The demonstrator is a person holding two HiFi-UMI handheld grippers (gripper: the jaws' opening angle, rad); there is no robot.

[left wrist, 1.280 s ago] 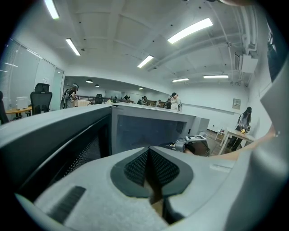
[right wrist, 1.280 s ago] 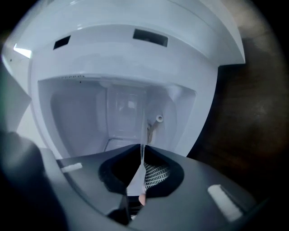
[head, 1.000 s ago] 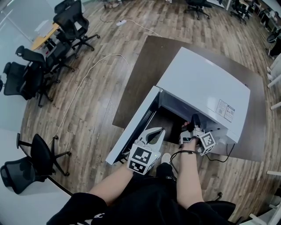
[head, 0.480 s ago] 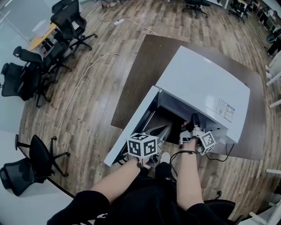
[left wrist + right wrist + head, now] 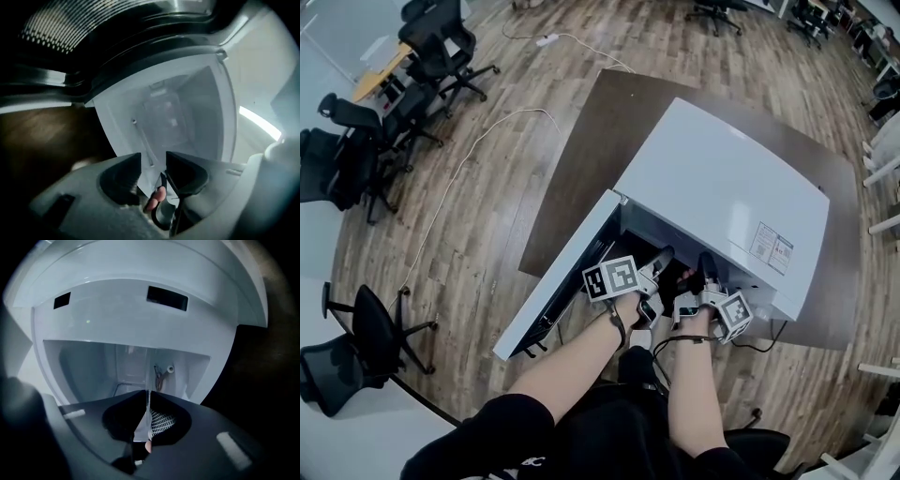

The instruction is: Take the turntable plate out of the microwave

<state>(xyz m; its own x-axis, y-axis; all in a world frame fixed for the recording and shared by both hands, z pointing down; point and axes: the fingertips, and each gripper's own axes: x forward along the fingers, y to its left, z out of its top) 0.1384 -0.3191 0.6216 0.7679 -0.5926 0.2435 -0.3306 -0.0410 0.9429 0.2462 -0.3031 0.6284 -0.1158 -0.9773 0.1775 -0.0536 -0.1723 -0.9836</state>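
Wood floor (image 5: 487, 216) across the whole head view. Dark table (image 5: 591, 141) at upper centre, running to the right edge. White microwave (image 5: 722, 187) on it, centre right, with its door (image 5: 558, 277) swung open toward the lower left. Black office chairs (image 5: 441, 47) bunched at the upper left, one more at the lower left. White cable (image 5: 459, 178) snaking over the floor left of the table. Two bare forearms (image 5: 581, 361) rising from the bottom edge toward the open cavity (image 5: 93, 362).

Left tool (image 5: 661, 255), lower centre, pointing into the microwave's mouth just beside the door. Has just been opening its jaws; spread now in the left gripper view (image 5: 153, 159), gripping nothing, with only the pale cavity wall showing through the gap.

Right tool (image 5: 705, 262), just right of the left one, also reaching into the opening. Jaws almost pressed together in the right gripper view (image 5: 146, 397), pinching a thin clear edge. Looks to be the rim of the turntable plate (image 5: 133, 366), a faint glassy sheet inside the cavity, low at the centre of that view.
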